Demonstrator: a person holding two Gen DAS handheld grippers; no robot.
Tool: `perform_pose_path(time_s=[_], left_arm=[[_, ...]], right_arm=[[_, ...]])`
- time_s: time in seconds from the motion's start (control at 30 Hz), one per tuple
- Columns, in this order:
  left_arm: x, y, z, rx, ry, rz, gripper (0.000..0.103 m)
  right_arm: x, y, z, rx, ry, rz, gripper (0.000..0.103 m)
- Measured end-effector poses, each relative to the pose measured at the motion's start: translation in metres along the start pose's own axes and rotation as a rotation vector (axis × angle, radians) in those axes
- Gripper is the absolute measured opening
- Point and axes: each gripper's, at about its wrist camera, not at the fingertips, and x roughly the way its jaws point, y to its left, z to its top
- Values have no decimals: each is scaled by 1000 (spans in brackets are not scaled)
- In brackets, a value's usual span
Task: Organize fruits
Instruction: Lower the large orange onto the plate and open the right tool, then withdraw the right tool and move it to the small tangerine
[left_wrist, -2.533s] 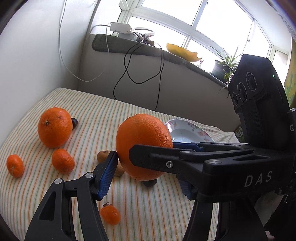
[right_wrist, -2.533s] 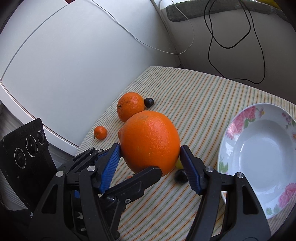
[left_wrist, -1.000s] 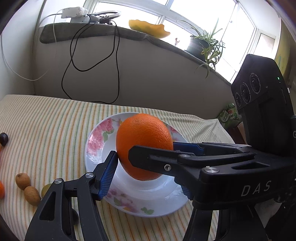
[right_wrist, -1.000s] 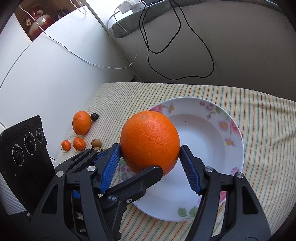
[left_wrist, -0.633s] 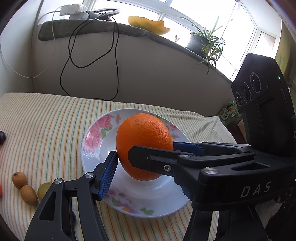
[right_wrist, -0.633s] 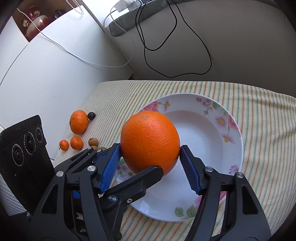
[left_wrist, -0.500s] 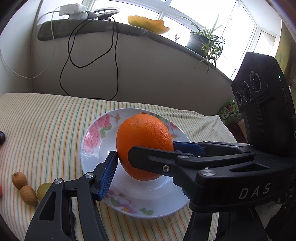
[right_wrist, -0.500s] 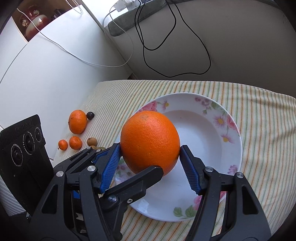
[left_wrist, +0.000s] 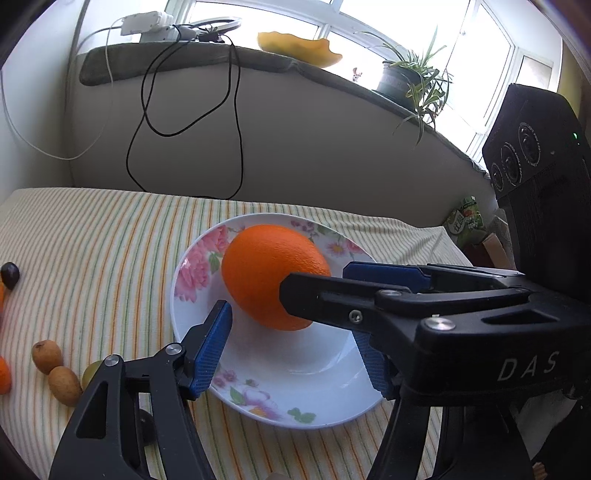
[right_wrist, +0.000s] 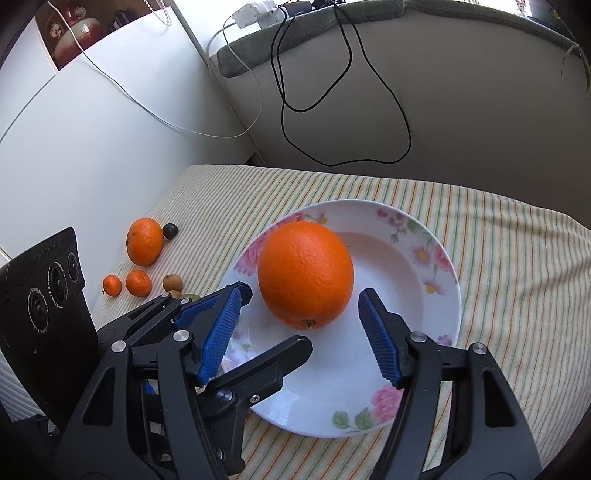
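The big round orange (right_wrist: 305, 274) sits in the white floral-rimmed ceramic plate (right_wrist: 441, 284), left of its middle. The right gripper (right_wrist: 299, 334) has its blue pads spread either side with gaps, gripping nothing. The left gripper (left_wrist: 295, 343) is opening its jaws, and its pads are clear of the orange too. The striped tablecloth (right_wrist: 517, 258) is bare right of the plate, while smaller tangerines (right_wrist: 144, 242) cluster near its left edge.

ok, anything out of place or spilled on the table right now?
Nothing spilled or damaged. The large orange sits in the floral plate, off-centre toward its left rim. Loose mandarins, two brown longans and a dark grape lie on the striped tablecloth, unsorted.
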Motion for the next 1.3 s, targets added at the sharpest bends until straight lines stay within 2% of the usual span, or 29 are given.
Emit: perform_pose_path(time_s=[0.33,0.6,1.0,1.3], left_arm=[[-8,-1,-4,2,-1,14,66],[-23,-4,-8,20,-17,28,66],[-56,9,-22,24,-53,69,66],[-85,26,-34,4,-84,115,66]], right_arm=[[-5,1,-3,11,-7,-12,70],[-18,9,-6,-12,-46,-45,70],[-45,46,-21,-66,-123,-74,70],[-52,75,-36,-110,-155,-64,71]])
